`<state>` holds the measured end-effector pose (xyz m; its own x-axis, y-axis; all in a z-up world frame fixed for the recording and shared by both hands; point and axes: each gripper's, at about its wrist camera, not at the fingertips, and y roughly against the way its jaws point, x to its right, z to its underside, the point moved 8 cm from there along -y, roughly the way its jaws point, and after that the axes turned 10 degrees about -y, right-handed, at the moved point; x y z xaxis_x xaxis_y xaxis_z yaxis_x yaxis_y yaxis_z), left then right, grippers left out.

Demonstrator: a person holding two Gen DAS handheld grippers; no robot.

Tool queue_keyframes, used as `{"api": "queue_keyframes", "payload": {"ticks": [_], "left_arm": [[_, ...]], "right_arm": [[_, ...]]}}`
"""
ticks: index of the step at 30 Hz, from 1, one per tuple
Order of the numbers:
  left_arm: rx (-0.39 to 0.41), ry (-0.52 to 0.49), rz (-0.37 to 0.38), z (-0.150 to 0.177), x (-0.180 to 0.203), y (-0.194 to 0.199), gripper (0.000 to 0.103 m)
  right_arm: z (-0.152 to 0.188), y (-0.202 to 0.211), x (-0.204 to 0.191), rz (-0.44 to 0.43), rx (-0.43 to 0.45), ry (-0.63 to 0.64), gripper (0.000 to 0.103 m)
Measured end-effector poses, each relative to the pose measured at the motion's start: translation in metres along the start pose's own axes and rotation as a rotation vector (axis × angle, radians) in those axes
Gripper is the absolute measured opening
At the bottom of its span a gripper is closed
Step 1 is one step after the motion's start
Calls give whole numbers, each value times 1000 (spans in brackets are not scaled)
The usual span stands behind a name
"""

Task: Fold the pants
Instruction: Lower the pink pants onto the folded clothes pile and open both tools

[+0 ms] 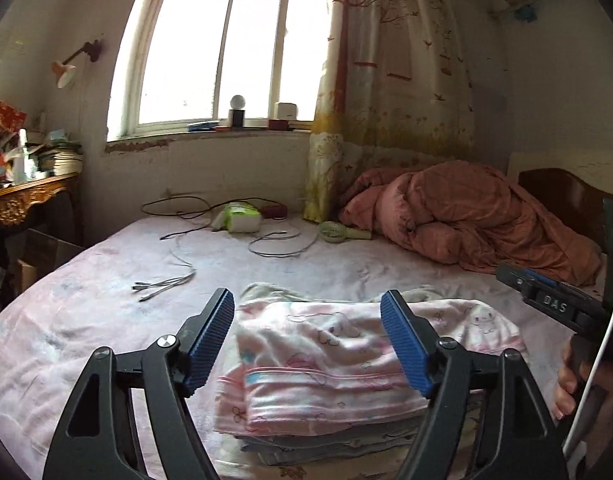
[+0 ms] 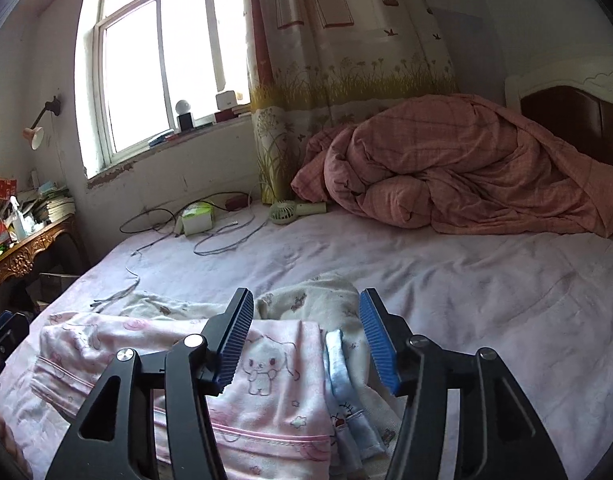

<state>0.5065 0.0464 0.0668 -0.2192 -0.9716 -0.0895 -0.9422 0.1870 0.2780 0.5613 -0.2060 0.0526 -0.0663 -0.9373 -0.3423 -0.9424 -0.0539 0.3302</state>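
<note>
The pink cartoon-print pants (image 1: 330,364) lie folded on top of a small stack of folded clothes on the bed, also in the right wrist view (image 2: 262,384). My left gripper (image 1: 306,304) is open and empty, hovering just above the folded pants. My right gripper (image 2: 306,304) is open and empty, above the right end of the pants, next to a cream garment (image 2: 318,300) and a light blue one (image 2: 342,376). The right gripper's body (image 1: 554,304) shows at the right edge of the left wrist view.
The bed sheet (image 2: 486,300) is pale pink. A bunched salmon quilt (image 2: 458,168) lies at the head. Cables (image 1: 166,280), a tissue pack (image 1: 242,218) and a small green fan (image 1: 338,234) lie by the wall. A cluttered wooden desk (image 1: 22,196) stands left.
</note>
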Motion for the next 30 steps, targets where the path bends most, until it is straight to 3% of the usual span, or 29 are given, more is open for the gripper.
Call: {"api": "queue_keyframes", "payload": {"ticks": [1,3,4,6,8,13,18,22,23,24,25,27,30], "left_arm": [[-9,17,59,-1,5,-1,49],[-42,48,150,1,14,-9,31],[-59,49,163,3,16,-13,26],[-91,38,122,10,12,-24,24],[-114,51,75,20,5,-36,23],[-169,111,49,48,-14,-58,23],[-206,158,31,66,-23,-67,23],[-180,213,44,67,-30,-63,23],[-162,217,41,63,-32,-59,25],[-143,215,24,60,-34,-54,34],[-130,213,-1,57,-36,-51,56],[-110,228,-43,54,-42,-46,75],[-134,251,-44,56,-49,-49,75]], "right_arm": [[-1,5,-10,-44,-1,12,57],[3,12,-30,-139,-24,33,54],[8,13,-41,-191,-42,42,46],[20,9,-57,-234,-74,68,43],[37,-4,-62,-206,-108,97,41],[71,-41,-44,-102,-214,87,40],[67,-47,-25,-86,-193,13,40],[59,-48,0,-4,-158,-34,40],[58,-51,6,1,-171,-46,40],[58,-54,11,1,-189,-62,40],[59,-56,15,1,-202,-78,40],[56,-57,23,7,-204,-112,40],[49,-50,26,27,-162,-96,40]]}}
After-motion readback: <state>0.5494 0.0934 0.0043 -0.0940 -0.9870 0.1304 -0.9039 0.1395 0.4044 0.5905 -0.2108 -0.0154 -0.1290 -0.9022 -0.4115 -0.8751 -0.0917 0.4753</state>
